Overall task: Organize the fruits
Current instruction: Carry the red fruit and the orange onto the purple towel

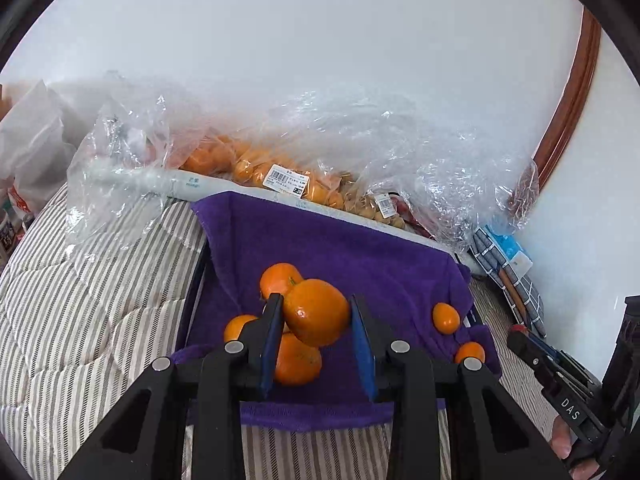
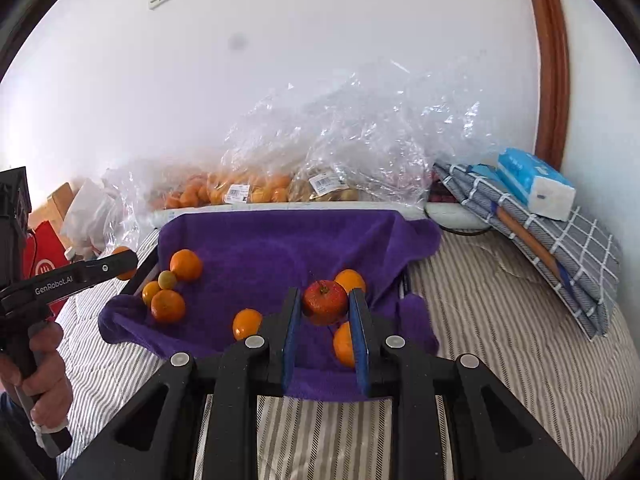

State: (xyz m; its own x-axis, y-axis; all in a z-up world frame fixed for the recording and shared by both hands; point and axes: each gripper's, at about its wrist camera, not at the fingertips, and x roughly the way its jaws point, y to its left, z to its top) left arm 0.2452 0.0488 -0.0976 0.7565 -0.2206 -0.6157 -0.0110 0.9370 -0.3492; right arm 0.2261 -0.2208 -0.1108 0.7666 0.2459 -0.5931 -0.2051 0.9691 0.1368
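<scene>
A: Any writing? "GenRobot.AI" runs along the left hand-held gripper; "DAS" marks the right hand-held gripper.

B: The left one pinches an orange above the purple towel; the right one pinches a red apple there. Barcode-labelled plastic bags lie behind the towel.
</scene>
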